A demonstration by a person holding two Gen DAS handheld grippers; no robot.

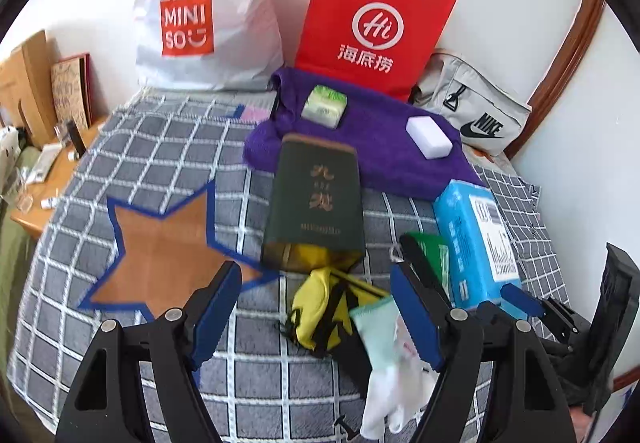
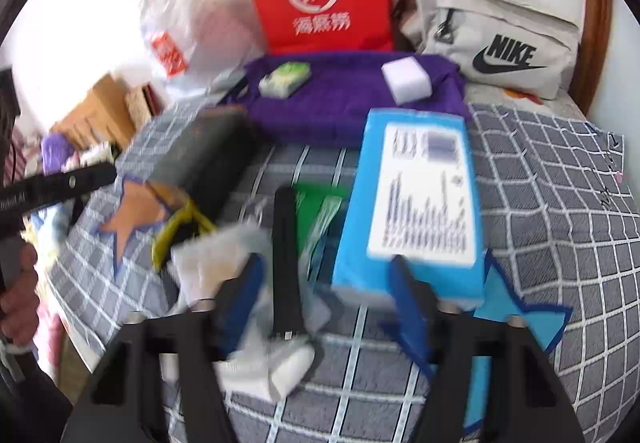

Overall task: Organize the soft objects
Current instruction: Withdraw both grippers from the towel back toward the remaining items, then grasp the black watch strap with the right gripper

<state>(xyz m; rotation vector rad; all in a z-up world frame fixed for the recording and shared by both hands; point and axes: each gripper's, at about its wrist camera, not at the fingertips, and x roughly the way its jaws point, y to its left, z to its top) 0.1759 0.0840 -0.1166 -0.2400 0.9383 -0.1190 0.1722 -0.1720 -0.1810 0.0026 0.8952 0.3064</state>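
On the checked bedspread lie a white and mint sock [image 1: 390,359], a yellow and black cloth [image 1: 324,313], a dark green pouch [image 1: 316,203], a green packet [image 1: 434,257] and a blue tissue pack [image 1: 478,243]. My left gripper [image 1: 316,317] is open, its jaws either side of the yellow cloth and the sock. My right gripper [image 2: 326,297] is open over a black bar [image 2: 285,263] and the sock [image 2: 256,347], with the blue pack [image 2: 416,211] by its right finger. A purple towel [image 1: 360,139] behind carries a white sponge [image 1: 429,135] and a green packet [image 1: 323,105].
A brown star patch [image 1: 160,255] and a blue star patch [image 2: 516,319] mark the bedspread. A red paper bag [image 1: 372,23], a white Miniso bag [image 1: 204,15] and a grey Nike bag [image 1: 472,111] stand against the wall. A wooden desk [image 1: 48,183] is at the left.
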